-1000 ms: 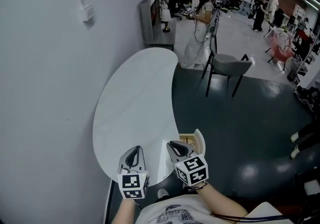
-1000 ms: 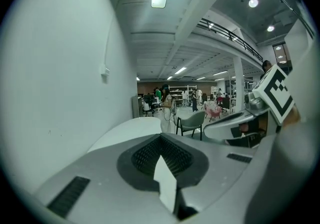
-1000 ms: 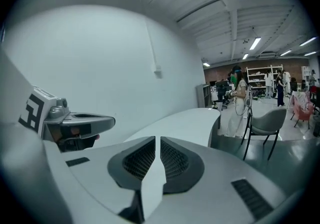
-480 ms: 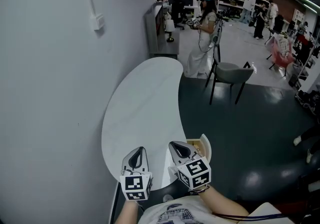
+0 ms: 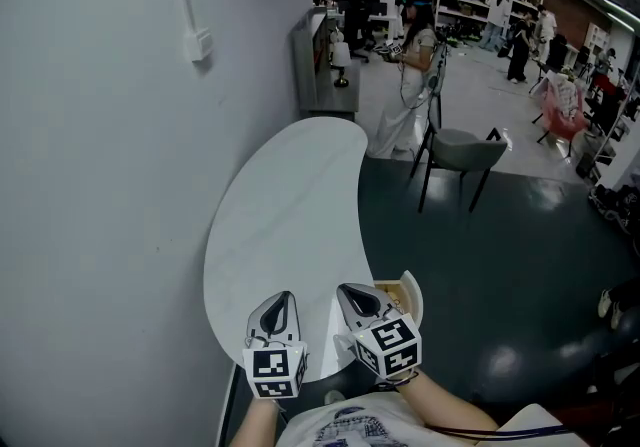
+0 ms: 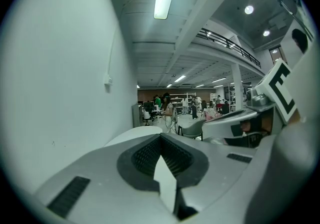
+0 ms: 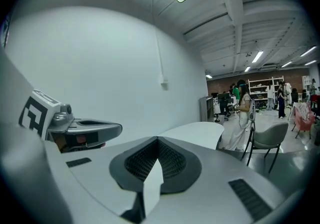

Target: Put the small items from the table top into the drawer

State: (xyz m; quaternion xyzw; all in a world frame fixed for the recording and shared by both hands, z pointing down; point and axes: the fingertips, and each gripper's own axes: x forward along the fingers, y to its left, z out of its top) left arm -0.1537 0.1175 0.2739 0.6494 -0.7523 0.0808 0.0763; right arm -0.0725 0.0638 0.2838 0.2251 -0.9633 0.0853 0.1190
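The white curved table top (image 5: 290,205) lies bare along the wall, and I see no small items on it. At its near right edge a drawer (image 5: 396,287) stands partly open; its contents are hidden. My left gripper (image 5: 277,299) (image 6: 161,139) hovers over the table's near end, jaws shut with nothing between them. Beside it my right gripper (image 5: 351,290) (image 7: 157,141) is also shut and empty, just left of the drawer. Each gripper shows in the other's view: the right gripper (image 6: 235,122) and the left gripper (image 7: 92,129).
A grey wall (image 5: 100,185) runs along the table's left side. A grey chair (image 5: 458,149) stands on the dark floor to the right, and a person (image 5: 406,75) stands beyond the table's far end. A cabinet (image 5: 320,60) and shelves fill the back.
Both grippers have risen a little and stayed side by side. The head view has tilted up slightly. The drawer looks the same.
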